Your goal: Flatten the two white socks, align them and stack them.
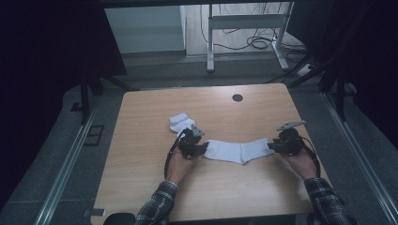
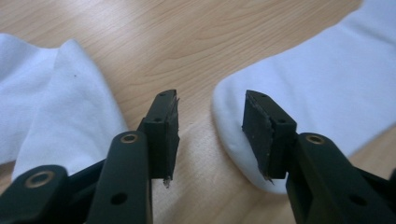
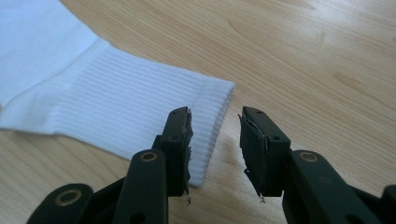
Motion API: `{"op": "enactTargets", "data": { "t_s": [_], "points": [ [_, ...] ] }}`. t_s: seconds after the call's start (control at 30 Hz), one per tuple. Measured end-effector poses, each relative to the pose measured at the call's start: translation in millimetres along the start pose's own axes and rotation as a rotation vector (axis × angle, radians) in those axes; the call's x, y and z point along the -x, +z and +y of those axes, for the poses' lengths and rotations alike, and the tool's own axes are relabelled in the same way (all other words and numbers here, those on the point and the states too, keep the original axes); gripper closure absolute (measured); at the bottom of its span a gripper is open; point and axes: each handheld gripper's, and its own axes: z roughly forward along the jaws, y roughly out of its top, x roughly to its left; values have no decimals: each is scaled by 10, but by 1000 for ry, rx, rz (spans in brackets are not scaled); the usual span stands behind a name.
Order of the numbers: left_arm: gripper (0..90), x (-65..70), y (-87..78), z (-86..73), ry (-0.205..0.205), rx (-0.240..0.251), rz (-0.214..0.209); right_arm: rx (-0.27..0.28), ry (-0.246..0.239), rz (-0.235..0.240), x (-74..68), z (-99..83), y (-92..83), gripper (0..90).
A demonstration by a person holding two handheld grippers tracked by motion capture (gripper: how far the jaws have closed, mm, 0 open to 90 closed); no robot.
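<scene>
With the flat white sock [image 1: 239,151] lying near the worktop's [image 1: 141,187] near edge, the left gripper [image 1: 202,150] at its toe and the right gripper [image 1: 271,146] at its cuff both have jaws apart, unclamped; next, I judge, each must close on its end.

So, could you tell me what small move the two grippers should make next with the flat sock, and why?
Probably ease both grippers forward and close. The left gripper has the toe end of the flat sock beside one open jaw, not between them; the right gripper stands open at the ribbed cuff, only its edge between the jaws. Neither grips yet.
</scene>
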Motion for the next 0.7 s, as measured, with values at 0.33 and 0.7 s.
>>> {"op": "enactTargets", "data": {
  "t_s": [0.33, 0.7],
  "points": [
    [589, -32, 119, -34, -17, -50, 6, -17, 11, 2, 31, -20, 117, 613],
    [817, -4, 141, -56, -51, -49, -95, -53, 14, 38, -47, -1, 183, 819]
  ]
}}
